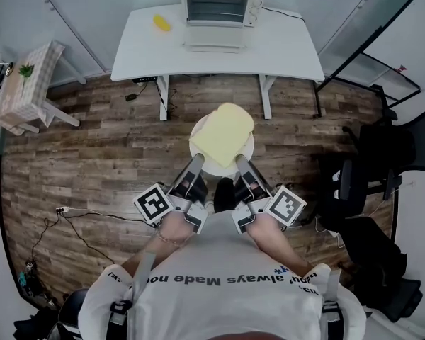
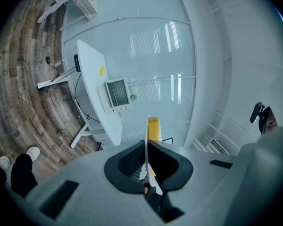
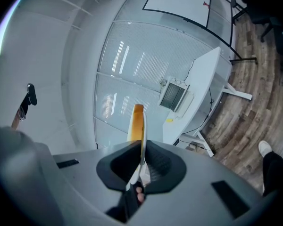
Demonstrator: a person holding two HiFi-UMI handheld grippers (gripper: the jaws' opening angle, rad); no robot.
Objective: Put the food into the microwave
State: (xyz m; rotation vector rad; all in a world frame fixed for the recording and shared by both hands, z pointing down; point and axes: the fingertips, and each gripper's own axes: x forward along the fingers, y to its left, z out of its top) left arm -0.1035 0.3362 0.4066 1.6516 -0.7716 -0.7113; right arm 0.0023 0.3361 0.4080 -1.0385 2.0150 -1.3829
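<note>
I carry a white plate (image 1: 205, 160) with a pale yellow slab of food (image 1: 223, 133) on it, above the wooden floor. My left gripper (image 1: 197, 161) is shut on the plate's near left rim, and my right gripper (image 1: 241, 163) on its near right rim. In the left gripper view the plate (image 2: 146, 138) stands edge-on between the shut jaws of the left gripper (image 2: 147, 149), the food (image 2: 153, 127) beside it. The right gripper view shows the same: plate (image 3: 142, 138), food (image 3: 136, 121), right gripper (image 3: 141, 150). The microwave (image 1: 217, 9) sits ahead on the white table (image 1: 283, 52), its door down.
A small yellow item (image 1: 161, 23) lies on the table left of the microwave. A small checked-cloth table (image 1: 25, 83) stands far left. Black chairs (image 1: 389, 161) and a black frame (image 1: 372, 55) are on the right. Cables (image 1: 71, 214) trail on the floor at left.
</note>
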